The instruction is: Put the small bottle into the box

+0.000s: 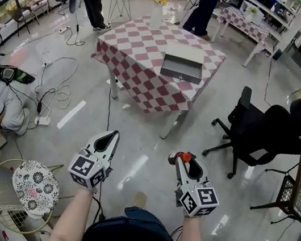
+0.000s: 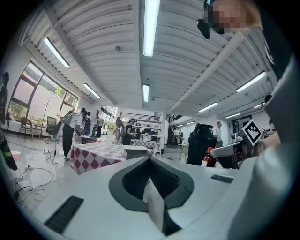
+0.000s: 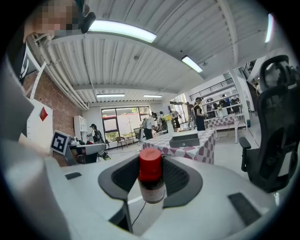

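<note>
R gripper (image 1: 180, 160) pinching small bottle (image 3: 151, 182) upright; box (image 1: 182, 65) straight ahead on table (image 1: 143, 49), well apart. L gripper (image 1: 114, 135) pressed together, empty.

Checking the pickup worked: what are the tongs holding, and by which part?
The right tongs grip the small bottle by its red cap and neck; the left tongs are shut and empty.

White left hand-held gripper (image 1: 115, 135) and right hand-held gripper (image 1: 181, 156); 2 black-and-white marker cubes (image 1: 88, 171).
</note>
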The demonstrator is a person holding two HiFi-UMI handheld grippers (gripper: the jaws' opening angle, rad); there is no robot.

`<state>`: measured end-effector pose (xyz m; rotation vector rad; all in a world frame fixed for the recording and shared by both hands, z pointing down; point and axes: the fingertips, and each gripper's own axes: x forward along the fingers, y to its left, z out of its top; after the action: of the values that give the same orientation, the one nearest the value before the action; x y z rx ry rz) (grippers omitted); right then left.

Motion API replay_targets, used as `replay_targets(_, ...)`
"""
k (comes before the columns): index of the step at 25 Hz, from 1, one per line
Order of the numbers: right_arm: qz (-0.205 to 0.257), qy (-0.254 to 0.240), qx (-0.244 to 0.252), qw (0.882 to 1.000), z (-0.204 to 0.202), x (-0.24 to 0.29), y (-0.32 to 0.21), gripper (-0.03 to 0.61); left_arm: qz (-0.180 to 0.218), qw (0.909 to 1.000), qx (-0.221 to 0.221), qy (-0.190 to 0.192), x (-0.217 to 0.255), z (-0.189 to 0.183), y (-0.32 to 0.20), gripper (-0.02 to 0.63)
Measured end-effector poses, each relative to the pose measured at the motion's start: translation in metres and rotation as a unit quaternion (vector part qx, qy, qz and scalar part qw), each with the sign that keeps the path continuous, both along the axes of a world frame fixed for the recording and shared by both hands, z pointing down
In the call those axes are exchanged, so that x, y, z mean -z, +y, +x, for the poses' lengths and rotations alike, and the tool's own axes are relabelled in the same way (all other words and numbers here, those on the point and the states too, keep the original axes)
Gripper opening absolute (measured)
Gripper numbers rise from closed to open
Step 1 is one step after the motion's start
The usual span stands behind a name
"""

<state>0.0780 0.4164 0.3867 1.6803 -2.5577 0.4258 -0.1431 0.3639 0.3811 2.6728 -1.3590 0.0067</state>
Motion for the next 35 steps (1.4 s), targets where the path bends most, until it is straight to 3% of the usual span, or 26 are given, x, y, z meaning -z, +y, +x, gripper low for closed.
replay_targets(14, 0.001, 0.003, 0.028, 1.000, 0.021, -0.007, -0.077, 0.147, 0.006, 0.9999, 0.012, -0.001, -0.005, 0.028, -0.073, 0.009)
replay_targets(35, -0.014, -0.010, 0.037, 0.999, 0.037, -0.023, -0.121, 0.147, -0.015, 0.9997, 0.015, -0.012, -0.023, 0.046, -0.111, 0.009)
